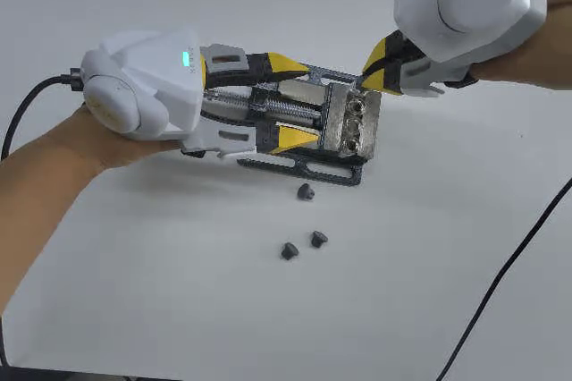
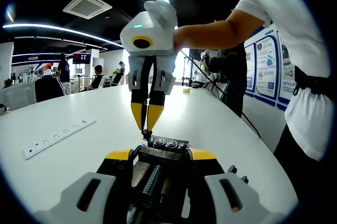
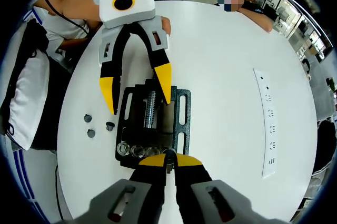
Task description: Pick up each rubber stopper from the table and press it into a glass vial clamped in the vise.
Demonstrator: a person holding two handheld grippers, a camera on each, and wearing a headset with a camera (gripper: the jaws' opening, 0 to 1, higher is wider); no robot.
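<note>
While your right gripper (image 1: 371,79) hangs tip-down over the vise (image 1: 308,165), its jaws are pinched together on a small dark rubber stopper (image 3: 168,165). It holds the stopper just above the end vial (image 2: 158,142) of the three glass vials (image 1: 355,122) clamped in a row between the steel cheeks. You cannot tell whether the stopper touches that vial's mouth.

Your left gripper (image 1: 290,101) lies low along the vise from the opposite end. Its jaws are spread wide, with one yellow tip on either side of the screw (image 2: 150,182). It is unclear whether those tips press on the vise body.

Three loose stoppers (image 1: 306,191) sit on the white table (image 1: 179,292) on your side of the vise base. One is just beside the base, and the other two lie nearer you, close together but apart.

You have bare tabletop toward you, beyond those stoppers, and off to your right. On the right it runs as far as a dark cable (image 1: 514,260) crossing the surface on a slant. The table's near edge shows as a dark strip at the bottom left of the head view. The left gripper's own cord (image 1: 27,104) curves away past your left forearm.

From the right gripper view, a power strip (image 3: 268,124) lies well apart from the vise, on the side away from the loose stoppers. Open white surface separates the two, and the table's curved rim lies beyond the strip.
</note>
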